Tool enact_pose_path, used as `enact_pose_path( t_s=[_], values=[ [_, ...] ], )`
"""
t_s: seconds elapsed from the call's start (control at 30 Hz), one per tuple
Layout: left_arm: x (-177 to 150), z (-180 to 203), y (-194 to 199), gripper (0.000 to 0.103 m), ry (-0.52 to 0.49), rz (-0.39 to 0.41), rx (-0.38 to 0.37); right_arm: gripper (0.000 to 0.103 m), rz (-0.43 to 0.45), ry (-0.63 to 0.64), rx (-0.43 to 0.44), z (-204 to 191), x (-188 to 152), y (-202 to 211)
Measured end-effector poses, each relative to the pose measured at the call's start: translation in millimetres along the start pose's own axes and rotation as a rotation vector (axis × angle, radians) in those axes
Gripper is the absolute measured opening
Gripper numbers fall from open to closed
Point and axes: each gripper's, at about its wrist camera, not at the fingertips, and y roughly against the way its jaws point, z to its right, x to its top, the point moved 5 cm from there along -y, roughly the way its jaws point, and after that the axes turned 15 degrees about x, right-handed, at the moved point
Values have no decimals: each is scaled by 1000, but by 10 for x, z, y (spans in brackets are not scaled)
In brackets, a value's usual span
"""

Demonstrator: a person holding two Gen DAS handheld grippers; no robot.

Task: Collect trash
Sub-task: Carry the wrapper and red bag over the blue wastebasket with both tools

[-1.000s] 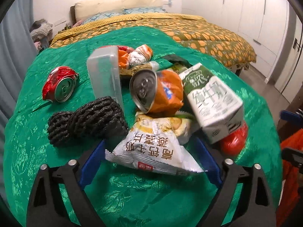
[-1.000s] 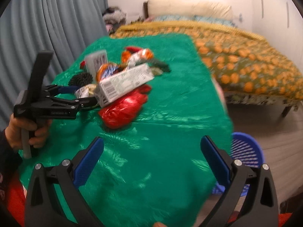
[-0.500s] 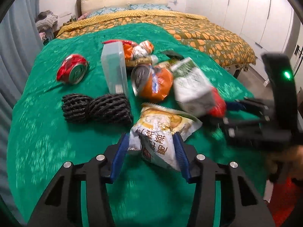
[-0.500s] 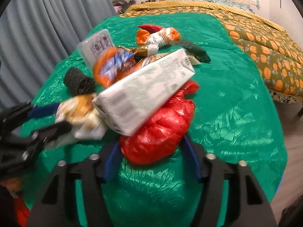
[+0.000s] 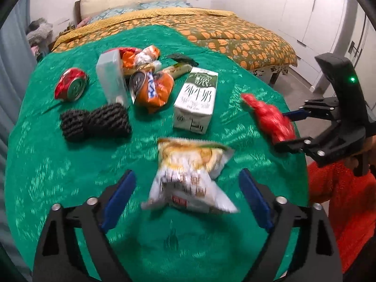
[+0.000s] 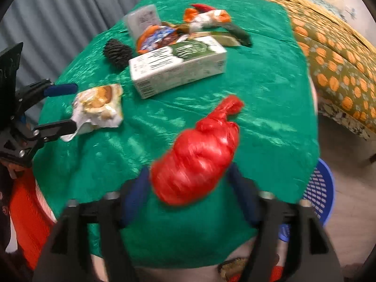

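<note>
Green cloth point(image 5: 70, 176): it covers the table, and all the trash lies on it.
Left gripper point(image 5: 185, 197): its jaws have just been opening and now stand wide; the snack packet point(image 5: 190, 178) is between them, blurred, and no pad touches it.
Right gripper point(image 6: 190, 195): its jaws have just been opening; the red bag point(image 6: 199, 155) is between the blue pads, and I cannot tell if they press it.
Milk carton point(image 5: 196, 101): it lies flat, beyond the snack packet.
Blue basket point(image 6: 319, 192): it stands on the floor, beside the cloth's edge.
</note>
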Motion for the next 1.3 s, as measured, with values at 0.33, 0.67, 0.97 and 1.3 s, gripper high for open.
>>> enact_pose_path(
  t_s=[0.33, 0.67, 0.97, 1.3],
  values=[
    [-5, 171, -309, 52, -104, -96, 35, 47, 48, -193, 18, 185, 94, 20],
    [383, 570, 180, 43, 31, -18, -38, 45, 201, -175, -32, 747, 56, 841],
    [1176, 2273, -109, 44, -42, -23, -184, 45, 139, -301, -219, 2218, -420, 1079],
    [1377, 3532, -1356, 45, -66, -159, -158, 46, 107, -431, -174, 3198, -796, 922]
  ],
)
